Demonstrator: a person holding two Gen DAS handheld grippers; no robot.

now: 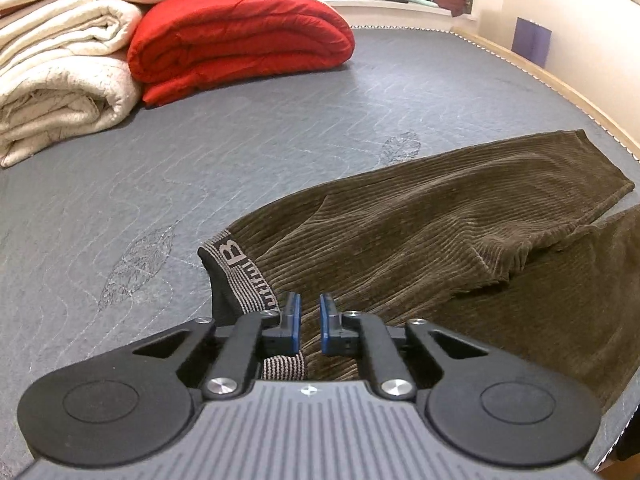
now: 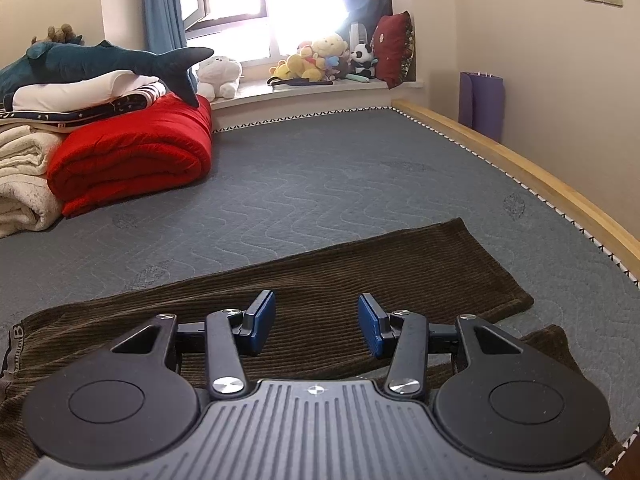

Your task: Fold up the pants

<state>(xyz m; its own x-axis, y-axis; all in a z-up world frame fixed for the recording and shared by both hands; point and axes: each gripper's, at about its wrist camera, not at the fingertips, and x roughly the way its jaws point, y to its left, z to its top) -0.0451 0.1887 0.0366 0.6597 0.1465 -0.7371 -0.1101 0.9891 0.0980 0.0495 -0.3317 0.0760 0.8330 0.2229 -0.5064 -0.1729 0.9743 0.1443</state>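
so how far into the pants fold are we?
Early. Done: the brown corduroy pants lie spread on the grey mattress, legs still apart at the cuffs, so no fold yet. In hand: the left gripper sits at the waistband, jaws narrowed with fabric between them, though a small gap shows; the right gripper hangs open over a leg, holding nothing. Left: every fold.

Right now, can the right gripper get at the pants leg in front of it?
Probably yes. The right gripper is open above the pants, and nothing lies between its pads and the cloth.
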